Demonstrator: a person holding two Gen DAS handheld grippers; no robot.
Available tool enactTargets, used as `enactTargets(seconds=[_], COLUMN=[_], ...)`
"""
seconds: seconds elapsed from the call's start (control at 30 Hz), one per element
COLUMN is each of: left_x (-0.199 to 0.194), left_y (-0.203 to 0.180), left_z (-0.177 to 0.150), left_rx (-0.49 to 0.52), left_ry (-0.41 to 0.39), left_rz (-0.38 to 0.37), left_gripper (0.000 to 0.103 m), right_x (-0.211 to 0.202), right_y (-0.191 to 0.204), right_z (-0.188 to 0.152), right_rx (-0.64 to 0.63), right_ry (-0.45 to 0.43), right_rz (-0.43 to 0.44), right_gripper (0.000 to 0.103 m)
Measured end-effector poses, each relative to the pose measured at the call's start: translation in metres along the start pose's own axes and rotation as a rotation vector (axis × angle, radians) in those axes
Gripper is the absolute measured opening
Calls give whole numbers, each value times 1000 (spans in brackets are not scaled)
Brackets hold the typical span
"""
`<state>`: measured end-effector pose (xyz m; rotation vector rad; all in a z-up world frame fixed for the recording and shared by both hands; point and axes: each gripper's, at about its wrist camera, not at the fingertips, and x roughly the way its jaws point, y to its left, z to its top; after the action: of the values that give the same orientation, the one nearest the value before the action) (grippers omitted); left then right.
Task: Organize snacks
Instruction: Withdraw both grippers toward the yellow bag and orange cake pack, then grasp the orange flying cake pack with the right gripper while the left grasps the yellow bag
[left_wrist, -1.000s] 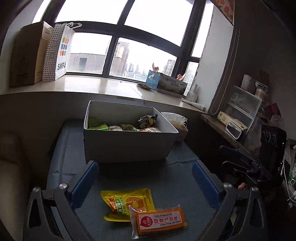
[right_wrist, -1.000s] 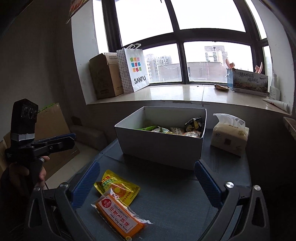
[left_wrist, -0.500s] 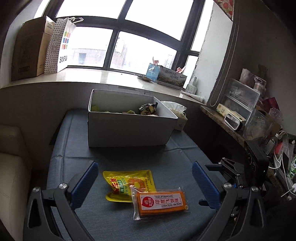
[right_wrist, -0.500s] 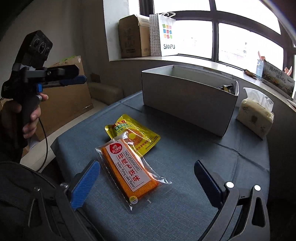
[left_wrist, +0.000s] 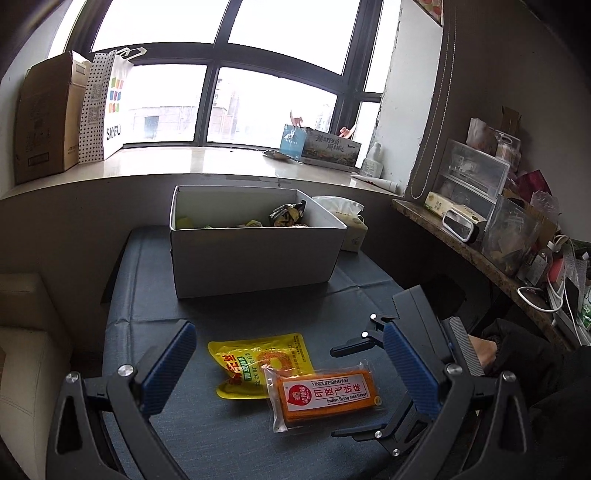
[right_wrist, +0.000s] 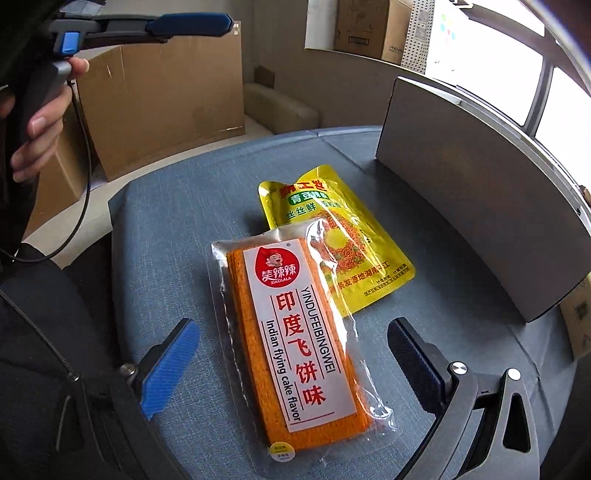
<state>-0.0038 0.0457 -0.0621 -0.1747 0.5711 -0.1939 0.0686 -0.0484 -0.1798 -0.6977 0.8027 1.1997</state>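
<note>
An orange snack pack in clear wrap lies on the blue-grey table, partly over a yellow snack pouch. Both also show in the left wrist view, the orange pack and the yellow pouch. My right gripper is open and low, its fingers on either side of the orange pack's near half; it also shows in the left wrist view. My left gripper is open and empty, held above the table. A white box with several snacks inside stands behind the packs.
A tissue pack sits right of the box. The windowsill holds a cardboard box and a paper bag. A cluttered shelf runs along the right. Cardboard boxes stand on the floor left of the table.
My right gripper has swung down and in, from well above the table to straddling the orange pack. My left gripper has drawn back and risen a little.
</note>
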Motion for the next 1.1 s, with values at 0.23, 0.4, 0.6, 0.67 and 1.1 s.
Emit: enactTargets(seconds=[0.23,0.4,0.6,0.67,1.1], left_x=[1,4,6,8,92], left_y=[0,2,2,2,-21], left_z=[-4,-5,-6,-5,-11], left_rx=[26,23,44,71,671], left_ry=[19,30,44,55,415], left_rz=[10,25,26,19,-219], left_gripper=[103,103,103,103,103], right_x=[20,7,-7,-17,-114], right_y=[5,14,19,15,-62], right_z=[4,0,-5,-9,-68], right_rx=[-31,-55,-60,-41,501], right_ry=[91,69,52,26,-186], right_rz=[47,83,35,3,-172], right_gripper=[96,69,59,59,59])
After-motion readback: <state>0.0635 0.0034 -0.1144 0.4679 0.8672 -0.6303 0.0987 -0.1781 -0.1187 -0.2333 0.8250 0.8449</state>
